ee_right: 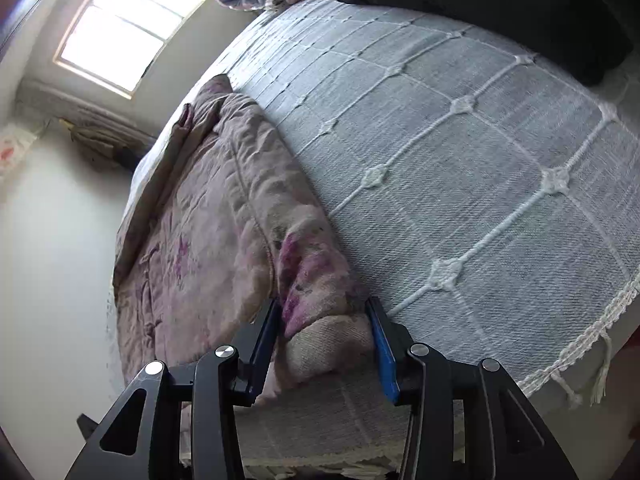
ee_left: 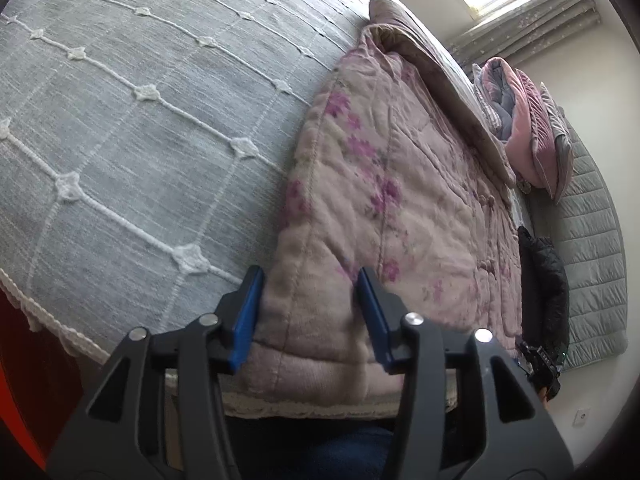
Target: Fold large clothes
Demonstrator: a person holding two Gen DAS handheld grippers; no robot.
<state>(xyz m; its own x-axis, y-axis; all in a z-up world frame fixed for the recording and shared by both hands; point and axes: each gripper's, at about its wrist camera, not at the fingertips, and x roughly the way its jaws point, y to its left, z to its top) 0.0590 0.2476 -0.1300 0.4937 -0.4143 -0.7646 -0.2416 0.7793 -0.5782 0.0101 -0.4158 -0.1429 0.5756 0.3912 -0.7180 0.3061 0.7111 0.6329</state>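
Left wrist: our left gripper (ee_left: 310,280) straddles the near hem of the floral padded jacket (ee_left: 392,184) on the grey bedspread (ee_left: 132,120), jaws apart, not clamped. We should close squarely on both layers before lifting.

Right wrist: our right gripper (ee_right: 322,312) brackets the jacket's bunched cuff (ee_right: 320,320), jaws apart. Long axis runs away from us toward the window (ee_right: 132,28).

I see a quilted, matt fleecy robe (ee_left: 384,184) between my left gripper (ee_left: 308,316) pads; the bedspread (ee_left: 140,120) beside it is coarse woven cloth.
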